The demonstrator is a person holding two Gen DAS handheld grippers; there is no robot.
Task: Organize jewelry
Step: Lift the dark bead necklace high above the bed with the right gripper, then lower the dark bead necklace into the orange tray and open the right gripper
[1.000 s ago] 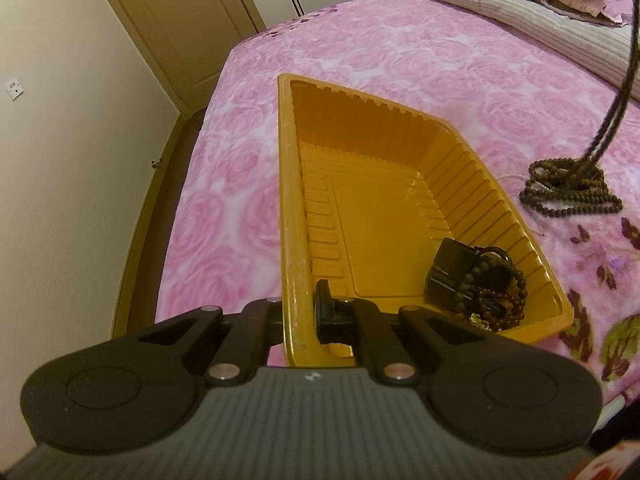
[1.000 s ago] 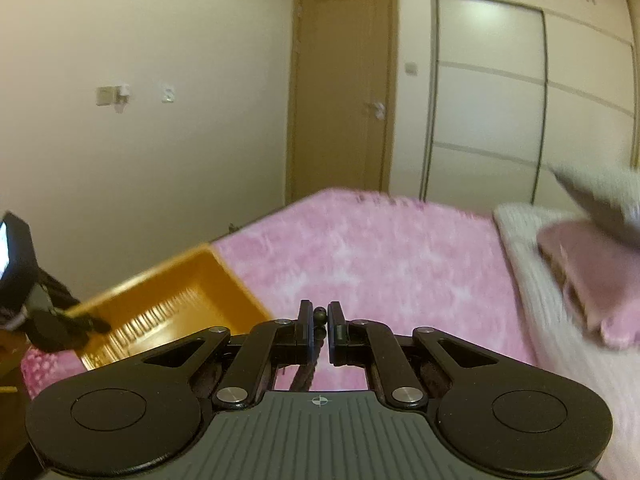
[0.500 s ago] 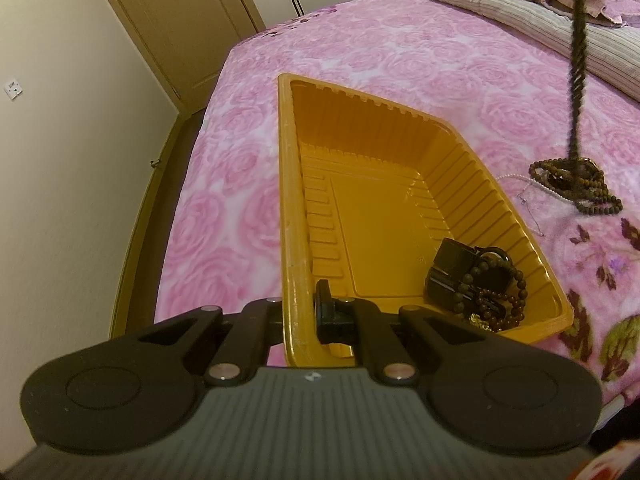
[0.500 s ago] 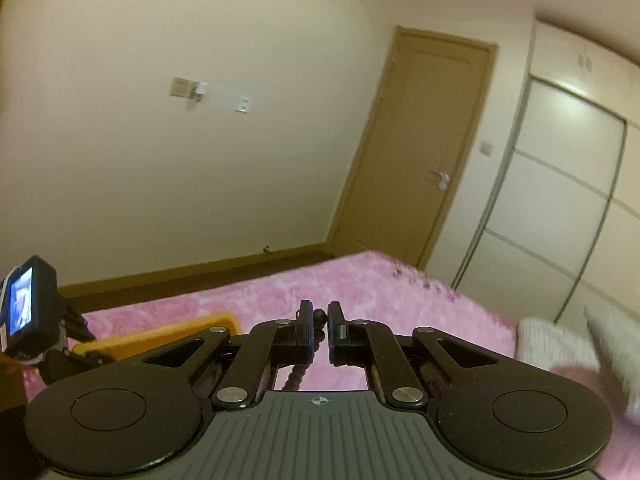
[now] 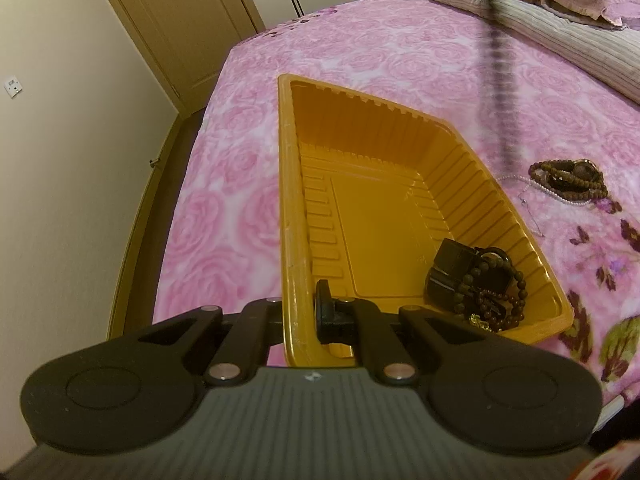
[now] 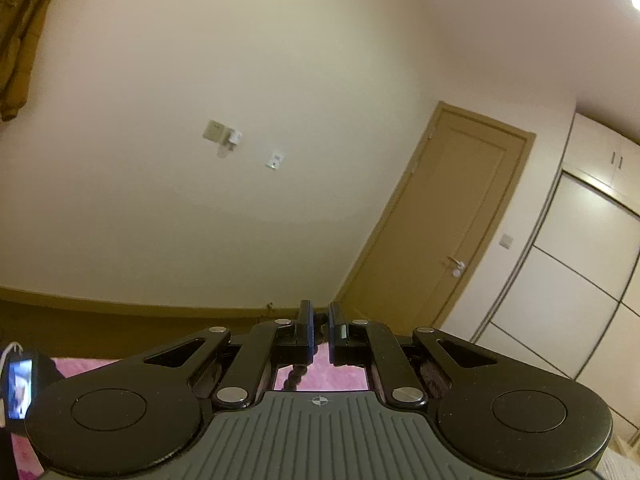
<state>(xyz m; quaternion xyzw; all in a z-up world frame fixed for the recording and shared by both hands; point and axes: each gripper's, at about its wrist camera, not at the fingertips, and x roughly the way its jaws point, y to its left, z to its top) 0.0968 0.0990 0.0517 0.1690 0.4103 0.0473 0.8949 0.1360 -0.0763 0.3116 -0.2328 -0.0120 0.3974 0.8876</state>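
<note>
My left gripper (image 5: 298, 312) is shut on the near left rim of an orange plastic tray (image 5: 292, 208) that lies on the pink bed. In the tray's near right corner lie a black piece and a dark bead bracelet (image 5: 476, 284). My right gripper (image 6: 319, 330) is shut on a dark bead necklace (image 6: 298, 374), which hangs below it. In the left wrist view the necklace (image 5: 502, 80) hangs as a blurred strand above the bed, right of the tray. A brown bead coil (image 5: 570, 178) and a thin pale chain (image 5: 536, 192) lie on the bed.
The pink floral bedspread (image 5: 400, 48) covers the bed, with a striped blanket and pillow (image 5: 560, 8) at the far right. A wall, a brown door (image 6: 448, 232) and wardrobe doors (image 6: 580, 280) fill the right wrist view. The floor gap lies left of the bed.
My right gripper has risen and tilted upward, lifting the bead necklace off the bed; its strand now hangs free, nearer the tray. The left gripper and tray have not moved.
</note>
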